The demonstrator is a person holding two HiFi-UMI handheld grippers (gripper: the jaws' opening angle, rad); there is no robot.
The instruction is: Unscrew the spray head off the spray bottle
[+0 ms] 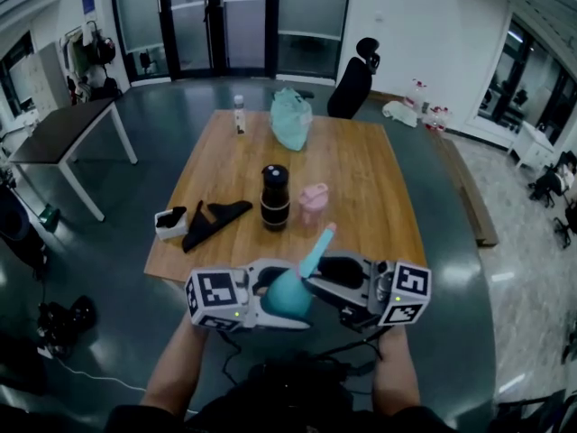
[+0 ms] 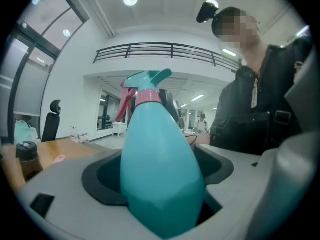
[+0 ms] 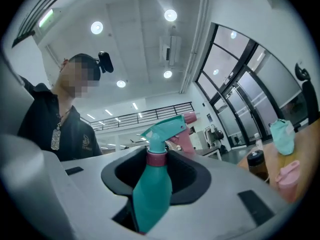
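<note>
Gripping the teal plastic spray bottle [image 1: 288,298] by its body, the left gripper [image 1: 263,294] is holding it tilted beside the wooden table [image 1: 370,188] while the right gripper [image 1: 335,282] is clamping its narrower top under the pink collar [image 3: 156,156].

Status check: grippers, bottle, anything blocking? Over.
Left gripper shut on spray bottle body, right gripper shut just below pink collar. Spray head not yet off. Bottle off the table; nothing in the way.
</note>
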